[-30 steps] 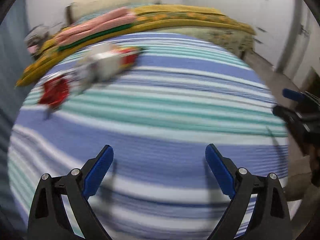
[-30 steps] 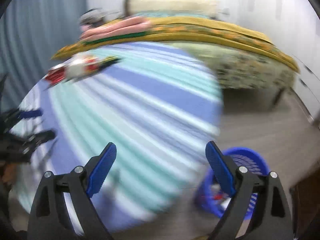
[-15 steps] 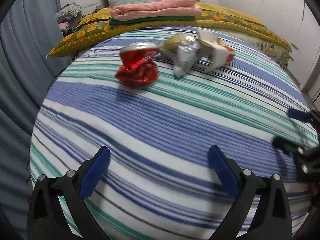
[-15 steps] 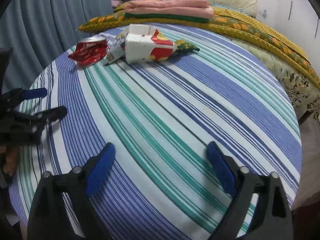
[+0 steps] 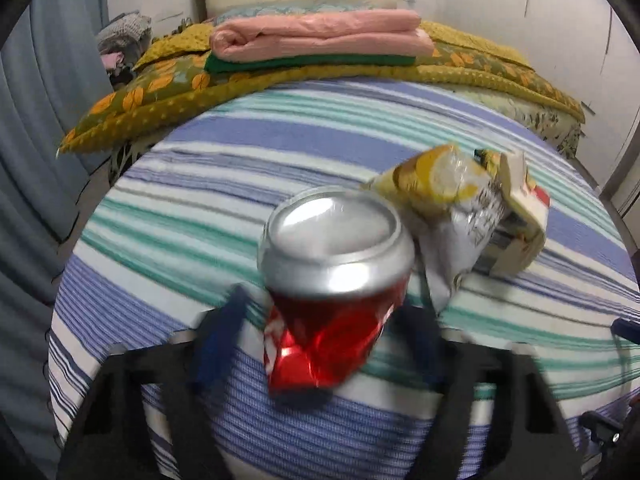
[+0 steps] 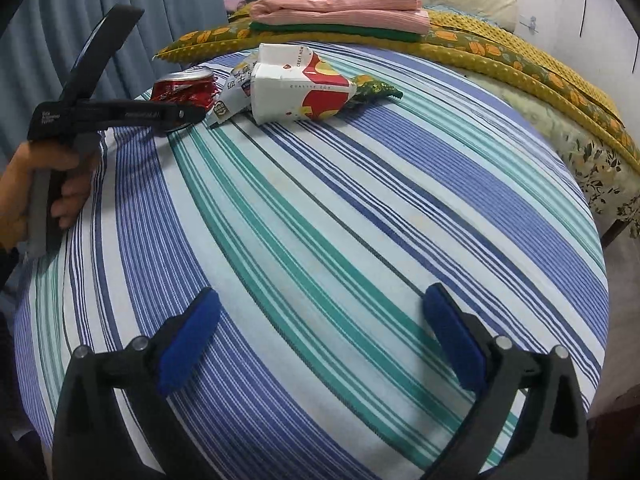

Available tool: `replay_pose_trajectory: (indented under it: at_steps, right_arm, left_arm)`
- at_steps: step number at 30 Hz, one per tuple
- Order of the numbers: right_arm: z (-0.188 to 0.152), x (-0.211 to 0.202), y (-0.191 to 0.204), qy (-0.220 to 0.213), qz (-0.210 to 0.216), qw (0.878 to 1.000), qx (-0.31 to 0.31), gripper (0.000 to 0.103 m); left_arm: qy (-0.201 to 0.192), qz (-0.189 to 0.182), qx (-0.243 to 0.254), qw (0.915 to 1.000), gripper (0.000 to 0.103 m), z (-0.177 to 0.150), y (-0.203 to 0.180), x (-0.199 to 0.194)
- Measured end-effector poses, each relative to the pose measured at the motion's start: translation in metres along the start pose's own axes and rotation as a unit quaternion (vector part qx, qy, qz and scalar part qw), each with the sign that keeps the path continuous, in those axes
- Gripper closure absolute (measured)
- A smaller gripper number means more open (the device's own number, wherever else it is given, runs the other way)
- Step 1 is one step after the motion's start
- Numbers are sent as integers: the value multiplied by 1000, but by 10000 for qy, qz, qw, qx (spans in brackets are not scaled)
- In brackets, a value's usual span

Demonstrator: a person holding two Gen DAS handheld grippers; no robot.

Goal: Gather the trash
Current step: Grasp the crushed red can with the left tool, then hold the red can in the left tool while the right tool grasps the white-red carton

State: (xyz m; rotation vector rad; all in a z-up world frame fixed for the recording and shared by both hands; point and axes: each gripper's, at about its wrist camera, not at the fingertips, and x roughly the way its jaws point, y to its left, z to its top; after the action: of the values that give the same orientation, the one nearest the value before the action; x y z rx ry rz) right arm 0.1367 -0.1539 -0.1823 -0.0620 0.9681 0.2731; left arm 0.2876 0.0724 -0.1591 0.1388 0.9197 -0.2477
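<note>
Grey-blue curtains (image 6: 48, 20) hung at the left, and folded pink bedding (image 6: 344, 8) lay beyond. On the striped bed cover (image 6: 360, 220), the left gripper (image 5: 320, 320) had just been closing; the crushed red can (image 5: 332, 280) sat between its blurred fingers (image 5: 220, 336), contact uncertain. Just right lay a crinkled foil wrapper (image 5: 448, 216) and a white carton (image 6: 296, 84). The right gripper (image 6: 320, 340) spread wide, empty, having just opened further.
</note>
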Motion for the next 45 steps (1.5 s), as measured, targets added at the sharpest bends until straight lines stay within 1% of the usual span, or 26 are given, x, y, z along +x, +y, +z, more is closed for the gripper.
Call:
replay_pose_trajectory:
  at_steps: [2,5,10,13,15,16,17,23,26,35,37,40,41,43,45]
  right_arm:
    - [0,0,0,0,2,10000,-3,4]
    - [0,0,0,0,4,10000,-3,4]
    - [0,1,0,1,2,10000,-4,4]
    - [0,1,0,1,0,10000,-5,4]
    - [0,1,0,1,1,10000,-5,4]
    - [1,1,0,1,2,10000,-4,4]
    - [1,1,0,1,1,10000,-5,4]
    - [0,0,0,2,3,10000,-8,4]
    - [0,0,0,2,1,10000,-10,4]
    - [2,1,0,22,-5,10000,3,4]
    - [13,5,-2,85,20,9999,140,4]
    - [43,10,-6,-52,342,9970,694,5]
    - [54,11,-4,-113,406,9960,789,5]
    - [80,17,5,-272,444,9954,802,5]
    - [101,28,18,-272,361,9967,680,5]
  left_arm:
    - [-10,19,-20,10000,47,-2,-1,-1]
    - [-4,1,-131,9999,47,-15,-2,-12]
    - [69,-262,-226,9994,47,-58,-18,-48]
    - [67,-334,-137,9993,46,-79,-32,-64]
    - [42,-263,-6,9996,46,-87,-41,-69]
    - [38,-230,46,9997,41,-88,-43,-69]
    - [38,-201,97,9997,32,-89,-45,-68]
    - [146,-112,206,9996,11,-90,-48,-62]
    - [201,-111,168,9996,6,-91,-46,-60]
    - [206,-107,171,9996,5,-91,-46,-60]
    - [208,-104,157,9996,4,-91,-45,-60]
    - [210,-110,151,9996,4,-91,-45,-60]
    - [211,-111,147,9996,4,-91,-45,-60]
    - [212,-113,141,9996,4,-91,-45,-60]
    - [212,-112,141,9996,4,-91,-45,-60]
